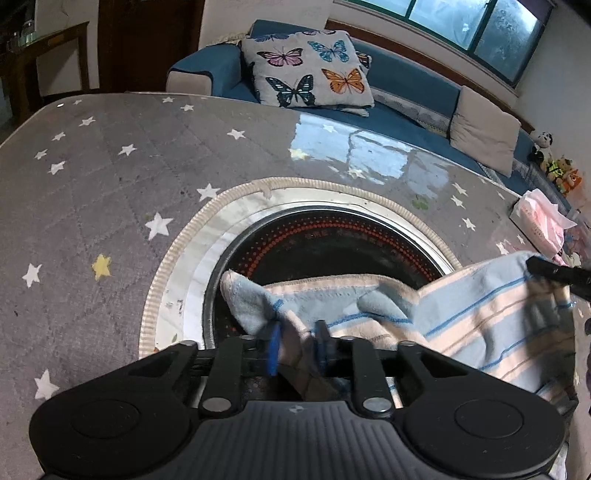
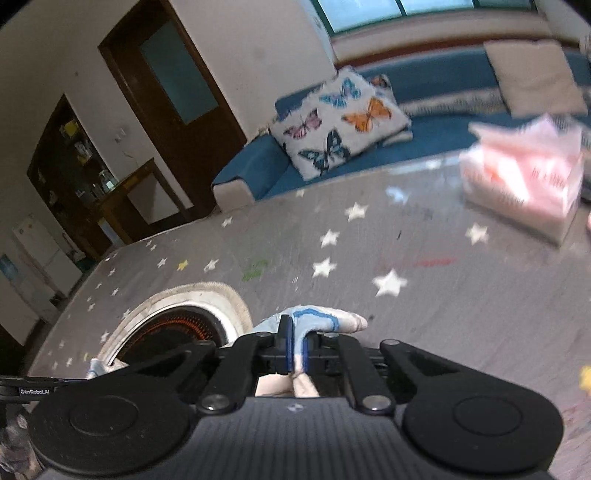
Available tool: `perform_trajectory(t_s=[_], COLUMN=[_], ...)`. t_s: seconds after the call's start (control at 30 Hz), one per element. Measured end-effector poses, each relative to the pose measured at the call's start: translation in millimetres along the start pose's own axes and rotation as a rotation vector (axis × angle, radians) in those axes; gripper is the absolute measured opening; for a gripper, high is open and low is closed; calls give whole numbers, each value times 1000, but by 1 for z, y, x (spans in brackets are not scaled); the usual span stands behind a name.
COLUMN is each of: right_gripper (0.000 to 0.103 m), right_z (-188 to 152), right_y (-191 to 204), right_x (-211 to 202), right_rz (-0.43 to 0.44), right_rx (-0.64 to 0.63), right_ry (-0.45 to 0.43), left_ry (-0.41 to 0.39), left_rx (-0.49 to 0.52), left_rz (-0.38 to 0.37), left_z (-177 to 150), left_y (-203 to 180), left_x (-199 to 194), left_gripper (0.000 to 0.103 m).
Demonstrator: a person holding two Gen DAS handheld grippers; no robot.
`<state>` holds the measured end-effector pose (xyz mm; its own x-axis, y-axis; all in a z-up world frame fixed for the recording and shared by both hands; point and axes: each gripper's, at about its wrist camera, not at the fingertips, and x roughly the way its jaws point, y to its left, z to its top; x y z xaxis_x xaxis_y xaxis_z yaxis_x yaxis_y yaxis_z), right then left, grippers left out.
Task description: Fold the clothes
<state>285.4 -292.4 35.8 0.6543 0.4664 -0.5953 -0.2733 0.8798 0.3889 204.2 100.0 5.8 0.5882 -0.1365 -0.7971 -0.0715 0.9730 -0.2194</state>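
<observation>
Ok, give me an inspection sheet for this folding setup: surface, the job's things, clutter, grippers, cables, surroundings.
Surface: round table under a grey star-print cover, with a dark round burner set in its middle.
Job's things: one striped blue and peach cloth, partly lifted, lying over the burner's near edge.
Clutter: pink tissue pack near the table's right edge.
Grippers: left gripper shut on a bunched edge of the cloth; right gripper shut on a corner of it.
Cables: nothing seen.
Surroundings: blue sofa with a butterfly cushion, window, dark wooden door, soft toys at the sofa's far end.
</observation>
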Motion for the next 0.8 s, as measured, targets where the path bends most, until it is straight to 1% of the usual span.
perform_trajectory(t_s=[0.07,0.2,0.3,0.37,0.47,0.63,0.8], right_gripper=[4,4,4,4,4,4,4], right_z=[5,12,11,12,16,26,41], right_y=[4,12,12,13,17,35,52], right_x=[-8,-15,-12,-8,0,23,53], right_rz=[-17,-58,-83,-98,-97,-93,-80], right_rx=[-36,-91,-92,-88,-90,-122,-106], right_ry=[-27,-40,-26,-18,-19,-12,-31], left_ry=[-20,-58,-91,-99,-116,-160,-225], left_rx=[16,30,30,12,-1,4,11], left_rz=[11,34,58,63,86,143,212], left_z=[-2,-4,-4,-4,-1,17,48], left_y=[1,9,19,28,41,63,84], left_x=[-3,-12,-18,-21,-23,-27,-30], left_gripper=[4,3,2,2,2,2,2])
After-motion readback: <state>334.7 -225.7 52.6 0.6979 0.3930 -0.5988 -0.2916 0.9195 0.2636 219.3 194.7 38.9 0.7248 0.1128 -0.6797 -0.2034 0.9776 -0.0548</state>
